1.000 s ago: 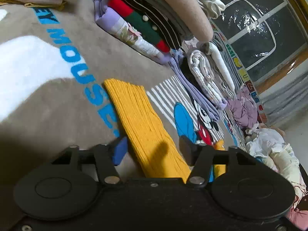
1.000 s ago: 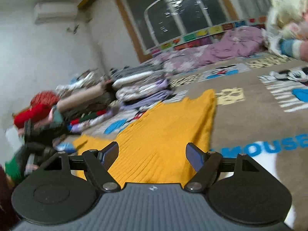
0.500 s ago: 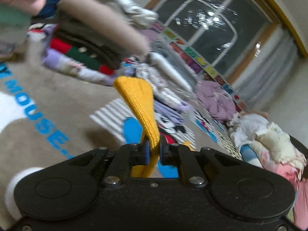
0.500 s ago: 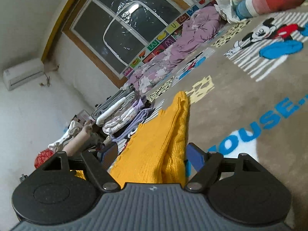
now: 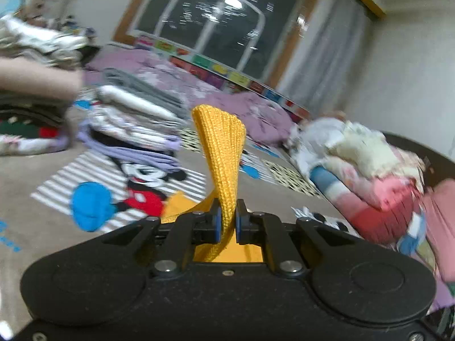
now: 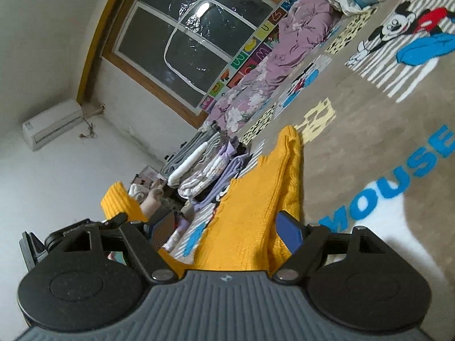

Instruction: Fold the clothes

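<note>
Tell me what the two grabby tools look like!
The left tool has a rough black body with two round discs, silver screws and thin black fingers with blue pads. The right tool has a grey ribbed middle plate, black round discs, silver screws and blue pads too.

We note the yellow garment (image 5: 220, 153) as coarse ribbed knit, matt, its stitch rows plain where it stands up from the left gripper (image 5: 227, 224). That gripper's body is black plastic with a fine grainy finish, bright metal screw heads, and smooth blue pads (image 5: 217, 224) closed on the knit. The right gripper (image 6: 227, 227) shows a grey ridged plastic shell, matt black arms, and a blue pad with a slight sheen; its fingers stand apart. The rug (image 6: 369, 130) looks short-piled, soft and matt, with printed colour. The folded stack (image 6: 204, 167) is soft cloth. The window (image 6: 193, 42) is glossy in a wooden frame.
</note>
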Available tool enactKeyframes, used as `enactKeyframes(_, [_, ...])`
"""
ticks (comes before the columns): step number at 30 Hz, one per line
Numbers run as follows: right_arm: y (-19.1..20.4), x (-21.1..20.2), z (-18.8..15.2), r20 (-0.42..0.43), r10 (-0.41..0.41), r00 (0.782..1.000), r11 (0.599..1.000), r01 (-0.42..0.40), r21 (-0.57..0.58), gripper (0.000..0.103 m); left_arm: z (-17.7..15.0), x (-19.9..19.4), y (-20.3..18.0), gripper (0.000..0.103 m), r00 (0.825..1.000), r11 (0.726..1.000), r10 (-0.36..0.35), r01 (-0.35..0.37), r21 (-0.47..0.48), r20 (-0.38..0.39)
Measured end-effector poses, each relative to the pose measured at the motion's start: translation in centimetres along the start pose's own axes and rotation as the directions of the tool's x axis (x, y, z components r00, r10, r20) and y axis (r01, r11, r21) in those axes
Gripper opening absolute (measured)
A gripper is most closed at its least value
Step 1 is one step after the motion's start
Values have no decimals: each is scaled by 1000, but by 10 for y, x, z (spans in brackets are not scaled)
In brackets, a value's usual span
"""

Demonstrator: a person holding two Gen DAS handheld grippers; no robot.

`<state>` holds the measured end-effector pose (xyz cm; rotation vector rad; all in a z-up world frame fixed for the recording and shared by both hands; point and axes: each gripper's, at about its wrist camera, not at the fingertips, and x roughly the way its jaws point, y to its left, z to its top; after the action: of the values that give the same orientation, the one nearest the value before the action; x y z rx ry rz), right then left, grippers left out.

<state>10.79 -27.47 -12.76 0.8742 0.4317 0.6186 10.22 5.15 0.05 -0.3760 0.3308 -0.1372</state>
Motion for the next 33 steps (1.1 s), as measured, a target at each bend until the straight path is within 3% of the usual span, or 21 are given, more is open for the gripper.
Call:
enactKeyframes(7, [-2, -8, 7, 29, 60, 998, 997, -61, 39, 82, -22, 22, -70, 6, 997, 981, -44, 54, 185, -58])
enactKeyframes(18, [-44, -38, 18, 182, 88, 979, 953, -136, 272, 86, -82, 57, -149, 6, 986, 895, -50, 116, 431, -161])
enactKeyframes(26, [-79, -54, 18, 254, 27, 967, 902, -133, 411, 87, -129, 80, -172, 7, 971, 829, -3, 136, 543, -237])
enactKeyframes(33, [-93, -47, 15, 225, -19, 974, 894, -84, 439, 86, -160, 99, -175, 11, 942, 786, 7, 201, 584, -334])
